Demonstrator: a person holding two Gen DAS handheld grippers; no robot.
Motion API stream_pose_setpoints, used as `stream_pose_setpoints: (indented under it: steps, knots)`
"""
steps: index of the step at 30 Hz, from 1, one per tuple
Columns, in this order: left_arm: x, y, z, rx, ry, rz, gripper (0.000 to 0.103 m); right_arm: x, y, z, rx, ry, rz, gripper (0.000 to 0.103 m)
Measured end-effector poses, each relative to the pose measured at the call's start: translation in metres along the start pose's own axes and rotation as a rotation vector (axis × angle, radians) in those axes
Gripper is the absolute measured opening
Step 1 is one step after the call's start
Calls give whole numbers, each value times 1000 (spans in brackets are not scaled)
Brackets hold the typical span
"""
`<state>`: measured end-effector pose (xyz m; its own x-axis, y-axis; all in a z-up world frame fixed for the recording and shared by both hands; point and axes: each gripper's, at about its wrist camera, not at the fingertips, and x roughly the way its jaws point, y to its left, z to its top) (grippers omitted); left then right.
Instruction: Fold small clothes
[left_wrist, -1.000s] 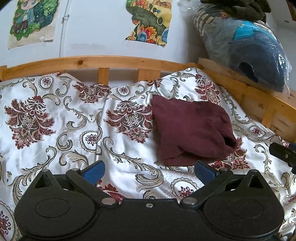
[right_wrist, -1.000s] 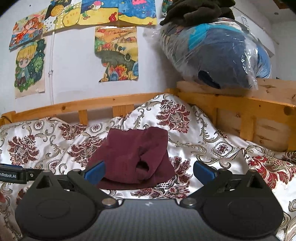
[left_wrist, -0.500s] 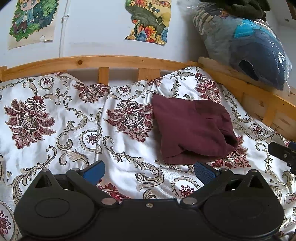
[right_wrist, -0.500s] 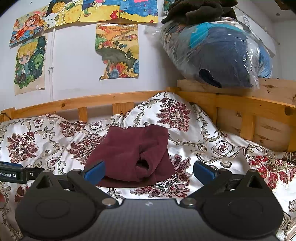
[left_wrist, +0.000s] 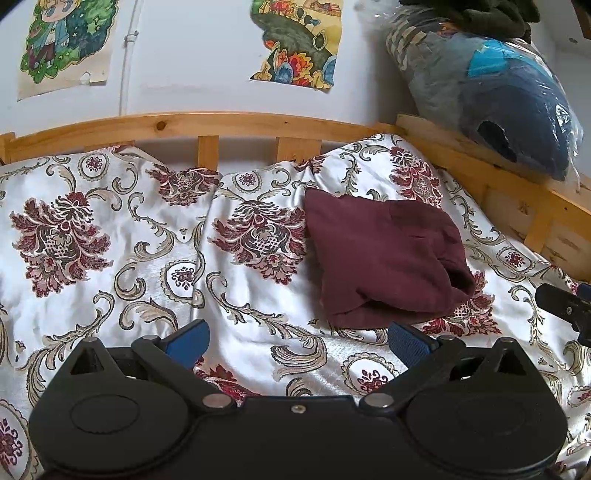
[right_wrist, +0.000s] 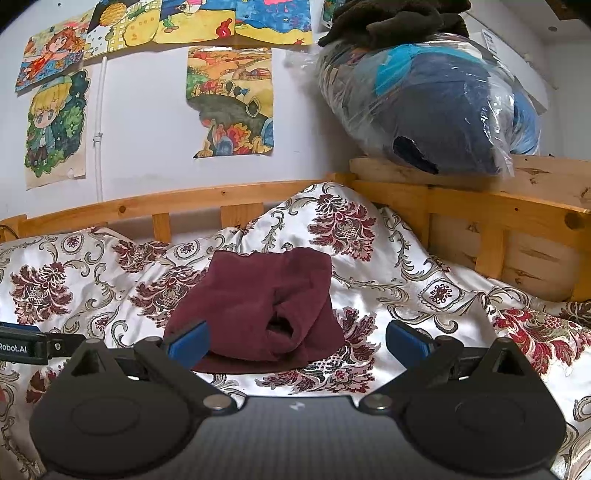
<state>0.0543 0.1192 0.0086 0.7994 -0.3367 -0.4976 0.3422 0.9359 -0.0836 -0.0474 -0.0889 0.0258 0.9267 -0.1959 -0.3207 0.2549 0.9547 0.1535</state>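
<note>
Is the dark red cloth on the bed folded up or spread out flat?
Folded. The dark red cloth lies as a compact bundle with layers stacked at its near edge and a rolled opening showing. Neither tool touches it.

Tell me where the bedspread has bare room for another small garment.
Widest free patch: the bedspread left of the maroon garment, up to the wooden rail. A narrower strip lies right of it, toward the side rail. That corner, under the bagged bundle, is crowded.
</note>
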Motion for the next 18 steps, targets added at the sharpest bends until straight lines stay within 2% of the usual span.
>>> stream_pose_setpoints:
  steps: [18]
  knots:
    - [0, 0, 0, 0, 0, 1, 102, 1, -2, -1, 4, 5, -12, 103]
